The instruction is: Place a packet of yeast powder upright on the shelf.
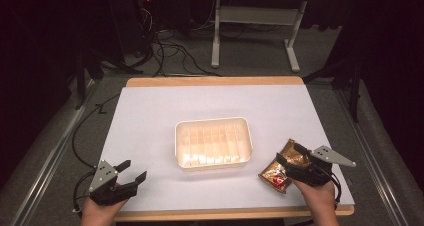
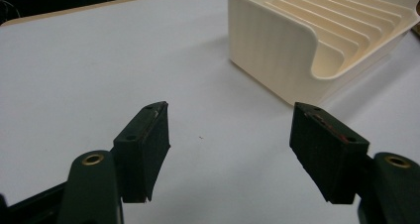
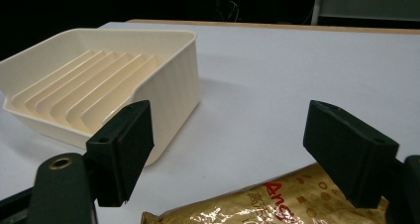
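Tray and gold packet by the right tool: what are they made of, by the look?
Tray: likely moulded plastic, cream, matte; one-piece rounded walls and a ribbed floor point to it. Gold packet: seems metallised foil or film, glossy; it crinkles, glints, and carries red print. Exact material cannot be confirmed.

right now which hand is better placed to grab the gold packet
Right. The right gripper hangs open directly over the gold packet, jaws either side of it. The left gripper is open over bare table, beyond the cream tray.

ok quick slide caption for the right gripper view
Open right gripper poised over a gold snack packet, cream ribbed tray beyond on the white table.
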Demonstrator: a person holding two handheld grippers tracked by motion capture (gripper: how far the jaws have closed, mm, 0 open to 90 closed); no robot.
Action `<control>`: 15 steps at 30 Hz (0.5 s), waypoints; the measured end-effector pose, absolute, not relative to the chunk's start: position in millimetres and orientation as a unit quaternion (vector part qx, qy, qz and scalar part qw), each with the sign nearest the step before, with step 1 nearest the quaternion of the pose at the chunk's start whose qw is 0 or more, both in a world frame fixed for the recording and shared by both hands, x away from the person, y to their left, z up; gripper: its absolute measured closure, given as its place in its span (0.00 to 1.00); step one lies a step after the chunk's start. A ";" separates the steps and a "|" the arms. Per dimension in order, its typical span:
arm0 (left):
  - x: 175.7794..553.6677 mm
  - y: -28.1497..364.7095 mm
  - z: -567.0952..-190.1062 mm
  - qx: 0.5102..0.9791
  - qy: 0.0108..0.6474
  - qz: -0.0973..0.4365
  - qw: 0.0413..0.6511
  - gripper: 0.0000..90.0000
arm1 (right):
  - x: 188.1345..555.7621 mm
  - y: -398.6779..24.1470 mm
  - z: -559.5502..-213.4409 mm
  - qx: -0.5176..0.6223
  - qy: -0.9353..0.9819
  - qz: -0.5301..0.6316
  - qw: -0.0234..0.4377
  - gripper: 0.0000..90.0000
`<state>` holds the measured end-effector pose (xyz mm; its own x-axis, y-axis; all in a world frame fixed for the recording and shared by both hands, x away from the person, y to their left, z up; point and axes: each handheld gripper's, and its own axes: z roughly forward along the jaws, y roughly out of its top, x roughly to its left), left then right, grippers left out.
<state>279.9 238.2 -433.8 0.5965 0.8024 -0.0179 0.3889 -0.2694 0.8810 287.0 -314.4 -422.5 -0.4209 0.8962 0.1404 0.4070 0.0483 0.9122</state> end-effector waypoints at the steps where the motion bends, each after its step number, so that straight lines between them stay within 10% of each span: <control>1: 279.2 237.6 -433.5 0.765 0.388 0.225 0.462 0.36 | 287.0 -314.7 -422.8 0.479 0.682 0.496 0.245 0.24; 15: 278.9 237.0 -434.3 0.768 0.388 0.224 0.458 0.36 | 286.1 -320.9 -423.2 0.481 0.679 0.499 0.245 0.28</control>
<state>278.9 237.0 -434.3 0.5988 0.8008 -0.0102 0.3899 -0.2804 0.8771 286.1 -320.9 -423.2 -0.4186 0.8961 0.1473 0.4084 0.0409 0.9119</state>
